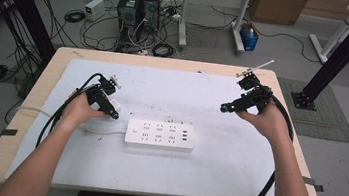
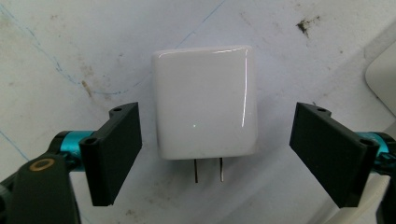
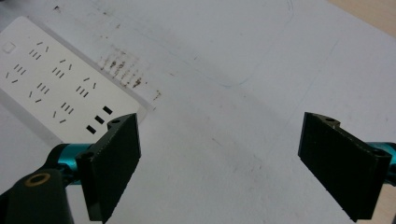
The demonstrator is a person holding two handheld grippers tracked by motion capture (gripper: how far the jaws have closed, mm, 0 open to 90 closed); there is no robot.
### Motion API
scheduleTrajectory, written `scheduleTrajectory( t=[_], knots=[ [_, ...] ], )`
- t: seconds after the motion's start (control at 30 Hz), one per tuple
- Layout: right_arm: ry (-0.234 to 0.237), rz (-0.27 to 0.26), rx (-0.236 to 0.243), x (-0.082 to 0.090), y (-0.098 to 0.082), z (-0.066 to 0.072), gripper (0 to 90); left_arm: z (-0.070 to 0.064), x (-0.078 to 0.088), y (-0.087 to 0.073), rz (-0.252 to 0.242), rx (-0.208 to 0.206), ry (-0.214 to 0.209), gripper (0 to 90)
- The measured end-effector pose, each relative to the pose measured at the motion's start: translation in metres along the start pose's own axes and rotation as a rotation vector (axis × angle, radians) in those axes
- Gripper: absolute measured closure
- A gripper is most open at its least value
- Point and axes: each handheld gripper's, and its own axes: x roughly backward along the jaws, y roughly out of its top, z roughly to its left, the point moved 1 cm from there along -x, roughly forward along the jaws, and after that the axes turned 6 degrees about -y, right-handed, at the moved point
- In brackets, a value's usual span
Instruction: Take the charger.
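Charger [image 2: 205, 100] between left gripper [image 2: 219, 161] fingers [image 2: 114, 158], gaps both sides, apparently untouched.

Left tongs [image 1: 113, 111] and right tongs [image 1: 225, 107] — both jaws wide apart, forearms outstretched.

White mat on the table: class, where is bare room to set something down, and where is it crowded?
Bare: the white mat between the white power strip and right gripper, and its near edge. Crowded: left of the strip, where the open left gripper straddles a white plug adapter.
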Motion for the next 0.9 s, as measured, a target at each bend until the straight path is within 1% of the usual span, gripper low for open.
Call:
scheduleTrajectory(
  t=[0.07, 0.13, 0.2, 0.27, 0.3, 0.33, 0.47, 0.53, 0.73, 0.8, 0.9],
  knots=[
    [0.003, 0.001, 0.001, 0.000, -0.001, 0.000, 12.5, 0.000, -0.001, 0.001, -0.006, 0.003, 0.004, 25.6],
    [0.005, 0.000, 0.000, 0.000, -0.001, 0.000, 12.5, 0.001, -0.002, 0.001, -0.004, 0.010, 0.013, 25.7],
    [0.004, -0.001, -0.003, 0.000, -0.002, 0.000, 12.5, 0.001, -0.003, 0.001, 0.001, 0.015, 0.004, 27.9],
    [0.005, 0.000, -0.004, 0.000, -0.002, 0.000, 12.5, 0.001, -0.004, 0.001, 0.008, 0.014, 0.012, 29.2],
    [0.005, 0.000, -0.004, 0.000, -0.002, 0.000, 12.5, 0.001, -0.005, 0.001, 0.014, 0.013, 0.008, 30.4],
    [0.007, -0.002, -0.004, 0.000, -0.003, -0.001, 12.5, 0.001, -0.005, 0.000, 0.012, 0.015, 0.009, 34.2],
    [0.008, -0.004, -0.007, -0.001, -0.003, -0.002, 12.5, 0.003, -0.005, -0.001, 0.002, 0.021, 0.018, 40.9],
    [0.010, -0.004, -0.008, -0.001, -0.004, -0.003, 12.5, 0.003, -0.004, -0.002, 0.000, 0.025, 0.018, 41.6],
    [0.012, -0.004, -0.007, -0.003, -0.004, -0.002, 12.6, 0.002, -0.004, -0.002, 0.001, 0.021, 0.028, 42.3],
    [0.014, -0.004, -0.008, -0.003, -0.004, -0.001, 12.5, 0.002, -0.002, -0.002, -0.009, 0.017, 0.036, 42.4],
    [0.012, -0.002, -0.005, -0.003, -0.004, -0.001, 12.6, 0.003, 0.005, -0.003, -0.040, 0.021, 0.033, 42.5]
  ],
)
